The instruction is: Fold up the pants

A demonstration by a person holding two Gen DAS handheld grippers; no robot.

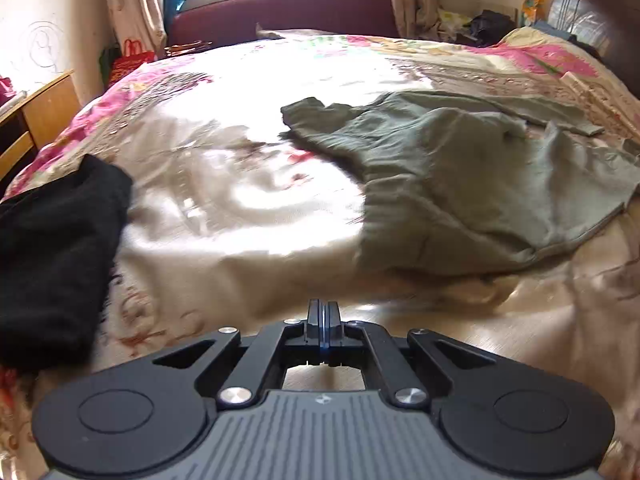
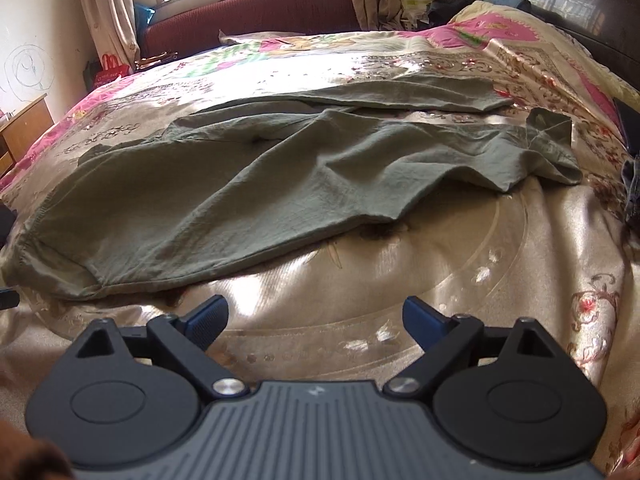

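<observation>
Olive-green pants (image 2: 248, 176) lie spread and wrinkled on the satin floral bedspread (image 2: 420, 280), waistband at the near left, legs running to the far right. In the left wrist view the pants (image 1: 460, 184) lie ahead and to the right. My left gripper (image 1: 323, 312) is shut with its pads together and nothing between them, over the bedspread (image 1: 240, 208) short of the waistband. My right gripper (image 2: 314, 316) is open and empty, just short of the pants' near edge.
A black garment (image 1: 56, 248) lies on the bed at the near left. A dark blue cloth (image 2: 632, 192) sits at the bed's right edge. A maroon sofa (image 2: 256, 12) stands beyond the bed under the window. A wooden cabinet (image 1: 36, 120) stands at the left.
</observation>
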